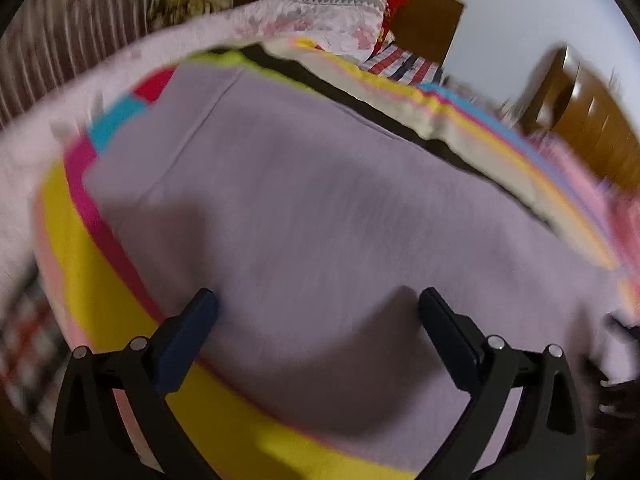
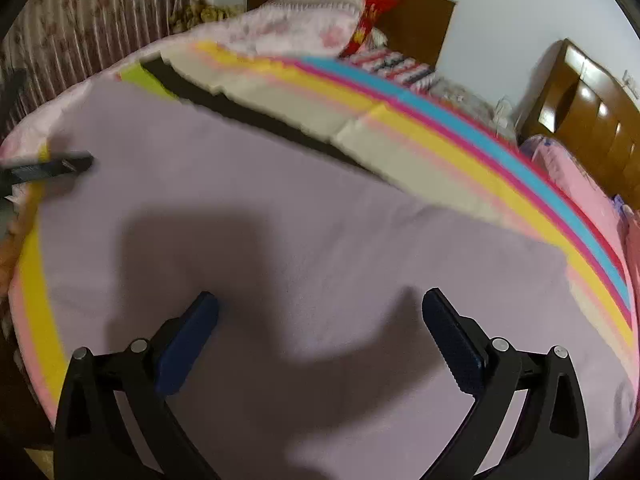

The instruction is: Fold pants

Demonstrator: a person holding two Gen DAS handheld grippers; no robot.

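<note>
Lilac pants (image 1: 304, 208) lie spread flat on a striped multicolour blanket (image 1: 64, 240) on a bed; they fill most of both views and also show in the right wrist view (image 2: 280, 208). My left gripper (image 1: 318, 306) is open and empty, hovering just above the fabric near the pants' left edge. My right gripper (image 2: 320, 306) is open and empty above the middle of the pants. The left gripper's finger tip (image 2: 56, 166) shows at the far left of the right wrist view. A dark strip and a beige strip (image 2: 280, 96) lie along the pants' far edge.
A pink floral duvet and pillows (image 2: 296, 28) are piled at the head of the bed against a brown headboard (image 2: 416, 20). A wooden cabinet (image 2: 588, 108) stands at the right. Striped curtains (image 2: 100, 20) hang at the left.
</note>
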